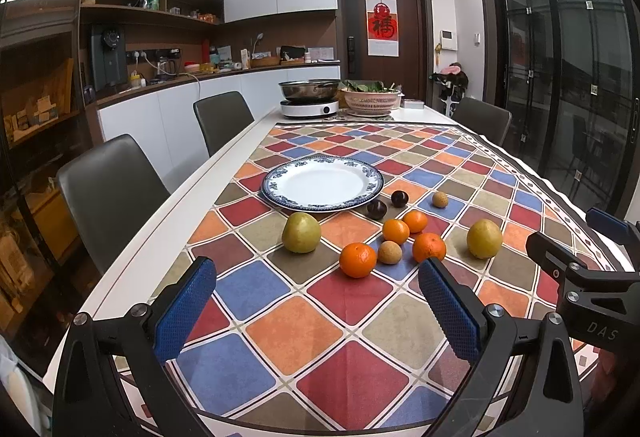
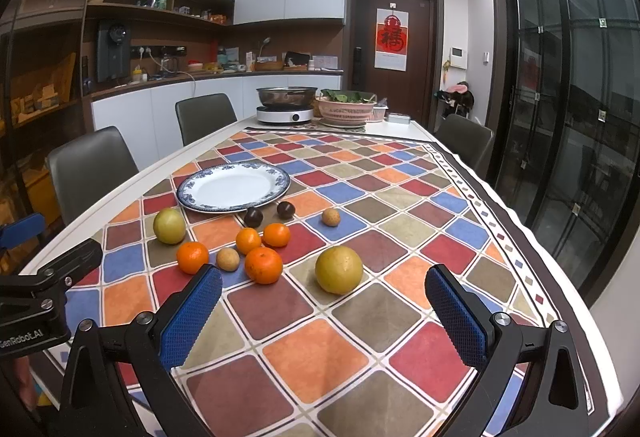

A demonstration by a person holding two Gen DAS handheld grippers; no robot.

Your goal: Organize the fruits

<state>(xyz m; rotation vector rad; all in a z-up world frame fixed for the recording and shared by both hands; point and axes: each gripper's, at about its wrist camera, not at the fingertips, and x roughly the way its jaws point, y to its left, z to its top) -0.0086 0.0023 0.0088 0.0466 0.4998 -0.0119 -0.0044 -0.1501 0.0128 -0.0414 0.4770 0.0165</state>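
Note:
A white plate with a blue rim (image 1: 322,183) (image 2: 233,187) lies empty on the checked tablecloth. In front of it lie loose fruits: two green-yellow pears (image 1: 301,232) (image 1: 484,238) (image 2: 169,225) (image 2: 339,269), several oranges (image 1: 358,259) (image 2: 263,265), two dark round fruits (image 1: 377,208) (image 2: 253,217) and small tan fruits (image 1: 389,252) (image 2: 331,217). My left gripper (image 1: 318,311) is open and empty, hovering short of the fruits. My right gripper (image 2: 324,317) is open and empty, just short of the right pear.
At the table's far end stand an induction cooker with a steel pot (image 1: 309,97) (image 2: 285,105) and a pink basket of greens (image 1: 371,97) (image 2: 346,109). Dark chairs (image 1: 108,193) (image 2: 92,173) line the left side; one stands at the right (image 1: 482,119).

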